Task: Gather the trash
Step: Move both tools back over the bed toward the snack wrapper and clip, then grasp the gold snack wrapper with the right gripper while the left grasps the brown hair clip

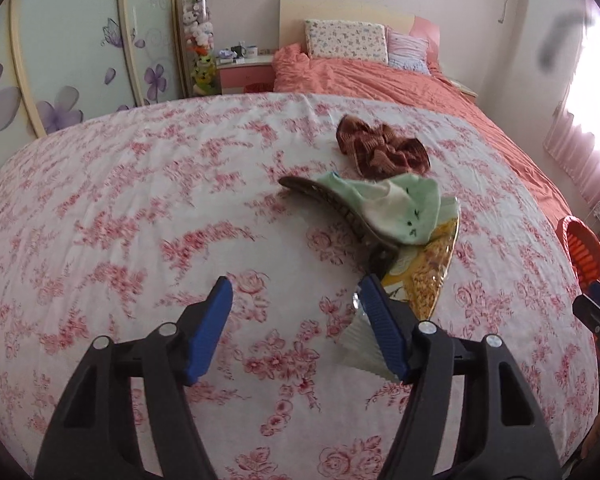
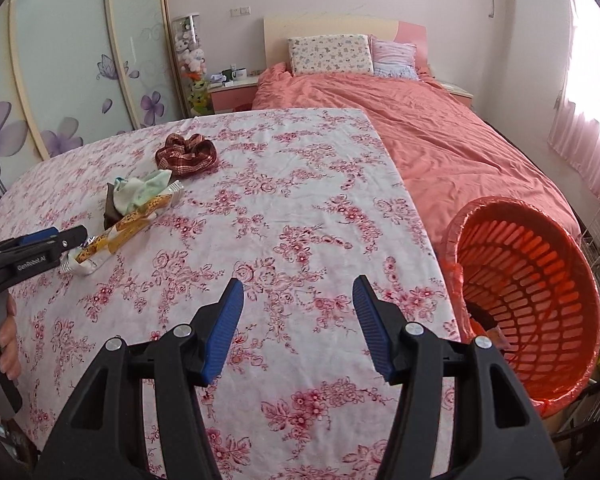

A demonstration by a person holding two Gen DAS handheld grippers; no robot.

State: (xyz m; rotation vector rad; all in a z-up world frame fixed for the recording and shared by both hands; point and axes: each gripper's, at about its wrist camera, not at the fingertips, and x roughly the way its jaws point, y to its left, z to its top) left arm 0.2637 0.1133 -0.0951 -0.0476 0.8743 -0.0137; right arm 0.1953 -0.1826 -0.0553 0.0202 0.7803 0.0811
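Left tool (image 1: 296, 292) spread, empty, beside crinkly yellow wrapper (image 1: 420, 272) on flowered worktop (image 1: 140, 200); wrapper half hidden under green sock (image 1: 400, 208). Right tool (image 2: 298, 292) apart, empty. Slatted orange basket (image 2: 540, 272) cut off below.
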